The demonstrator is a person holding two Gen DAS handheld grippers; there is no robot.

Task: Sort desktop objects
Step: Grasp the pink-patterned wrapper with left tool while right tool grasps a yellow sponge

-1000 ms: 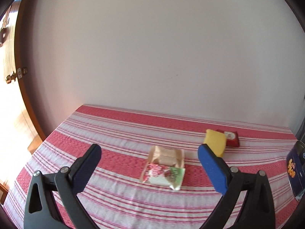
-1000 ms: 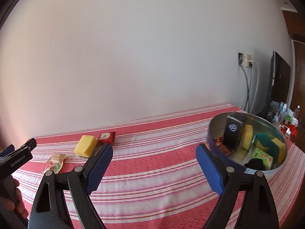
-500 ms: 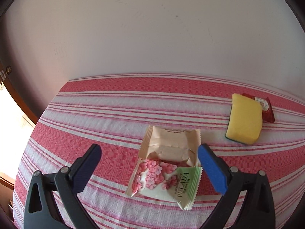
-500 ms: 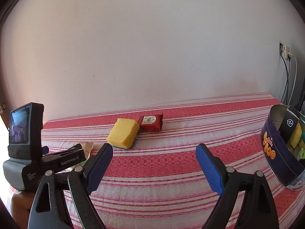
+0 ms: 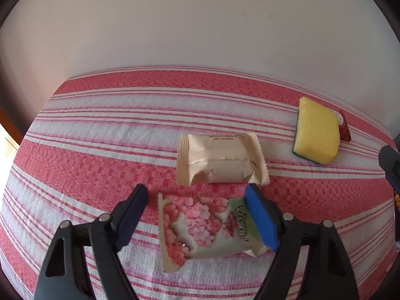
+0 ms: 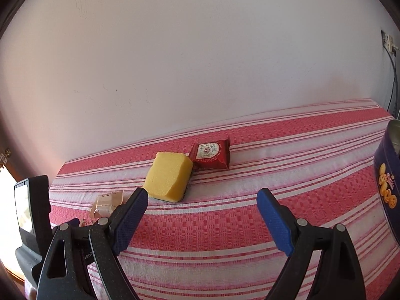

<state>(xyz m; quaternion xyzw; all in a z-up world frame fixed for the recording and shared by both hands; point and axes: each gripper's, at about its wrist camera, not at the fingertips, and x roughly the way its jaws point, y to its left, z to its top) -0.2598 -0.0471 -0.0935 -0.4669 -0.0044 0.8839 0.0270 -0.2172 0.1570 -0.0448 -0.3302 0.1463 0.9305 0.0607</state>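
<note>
A pink-flowered snack packet (image 5: 200,227) lies on the red-and-white striped cloth (image 5: 87,150). My left gripper (image 5: 195,190) straddles it and its jaws are closing. The right pad overlaps the packet's green end, while the left pad stands a small gap off its left edge. A beige snack packet (image 5: 217,162) lies just beyond the fingertips. Further right are a yellow sponge (image 5: 316,135) and a red packet (image 5: 344,127) behind it. My right gripper (image 6: 202,192) hangs open and empty over the cloth, its left pad near the yellow sponge (image 6: 168,176) and the red packet (image 6: 211,155) behind that.
A dark blue round tin (image 6: 387,187) stands at the right edge of the right wrist view. The left gripper's body with its small screen (image 6: 27,210) fills the lower left there. A pale wall rises behind the table. Cables hang at the far right.
My left gripper came down closer over the pink packet and its jaws narrowed around it. The right gripper swung left, so the sponge and red packet look nearer and the tin slid to the edge.
</note>
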